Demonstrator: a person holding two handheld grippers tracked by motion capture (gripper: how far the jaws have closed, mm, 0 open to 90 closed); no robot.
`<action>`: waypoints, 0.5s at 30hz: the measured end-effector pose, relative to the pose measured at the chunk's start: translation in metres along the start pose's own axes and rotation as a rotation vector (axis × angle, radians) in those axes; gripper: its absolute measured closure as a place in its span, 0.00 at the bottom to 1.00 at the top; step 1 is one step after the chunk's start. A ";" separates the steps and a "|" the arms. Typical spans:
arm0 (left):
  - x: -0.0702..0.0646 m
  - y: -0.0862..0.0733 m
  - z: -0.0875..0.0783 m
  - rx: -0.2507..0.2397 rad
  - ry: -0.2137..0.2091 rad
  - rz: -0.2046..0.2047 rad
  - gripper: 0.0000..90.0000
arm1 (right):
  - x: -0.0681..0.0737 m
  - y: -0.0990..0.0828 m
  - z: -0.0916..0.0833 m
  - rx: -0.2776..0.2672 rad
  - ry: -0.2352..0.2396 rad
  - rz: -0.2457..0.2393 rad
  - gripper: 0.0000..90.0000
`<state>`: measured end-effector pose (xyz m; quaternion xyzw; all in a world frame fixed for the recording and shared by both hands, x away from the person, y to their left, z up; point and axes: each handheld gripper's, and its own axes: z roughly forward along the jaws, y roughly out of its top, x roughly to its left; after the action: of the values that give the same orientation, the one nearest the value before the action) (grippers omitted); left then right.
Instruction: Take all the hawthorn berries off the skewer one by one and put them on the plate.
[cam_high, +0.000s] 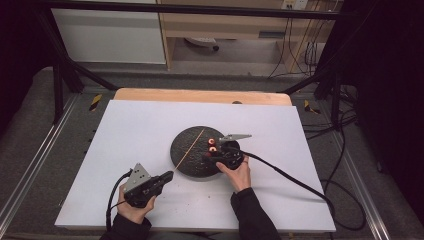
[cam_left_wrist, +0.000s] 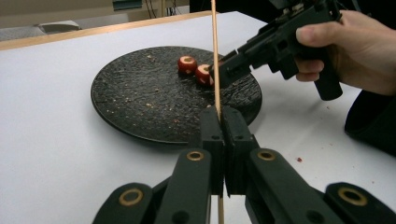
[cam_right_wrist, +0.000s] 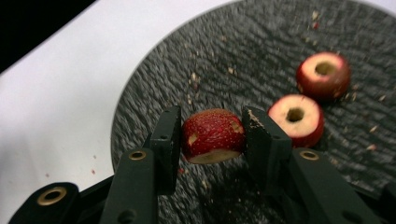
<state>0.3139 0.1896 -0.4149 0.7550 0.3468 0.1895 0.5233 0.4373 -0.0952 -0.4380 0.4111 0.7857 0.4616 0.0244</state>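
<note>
Right hand-held gripper (cam_right_wrist: 212, 135) clamps cored red fruit piece (cam_right_wrist: 212, 136) over dark round textured plate (cam_high: 187, 160), mid-frame. Left hand-held gripper (cam_left_wrist: 223, 122), jaws shut, pinches thin wooden skewer (cam_left_wrist: 215, 60), lower left. Step: threading, likely. Next: line core hole onto skewer tip. Two pieces (cam_left_wrist: 187, 64) wait on plate.

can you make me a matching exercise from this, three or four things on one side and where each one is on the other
Things:
1. skewer
2. fruit piece
3. two cored fruit pieces
4. plate

Places or states:
a. lying loose on the plate
b. clamped in the left gripper
c. resting on the white table
d. gripped by the right gripper

Pairs: 1-b, 2-d, 3-a, 4-c
</note>
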 end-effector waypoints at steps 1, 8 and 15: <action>0.000 0.000 0.000 0.001 0.000 0.001 0.98 | 0.000 -0.001 0.001 0.007 -0.005 0.000 0.66; 0.000 0.000 0.000 0.003 -0.001 -0.001 0.98 | 0.001 -0.008 0.007 0.036 -0.022 -0.026 0.66; 0.000 0.000 0.001 0.007 -0.002 -0.001 0.98 | 0.002 -0.007 0.004 0.043 -0.030 -0.047 0.61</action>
<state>0.3141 0.1890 -0.4153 0.7567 0.3474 0.1872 0.5211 0.4332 -0.0927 -0.4451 0.3999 0.8043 0.4379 0.0382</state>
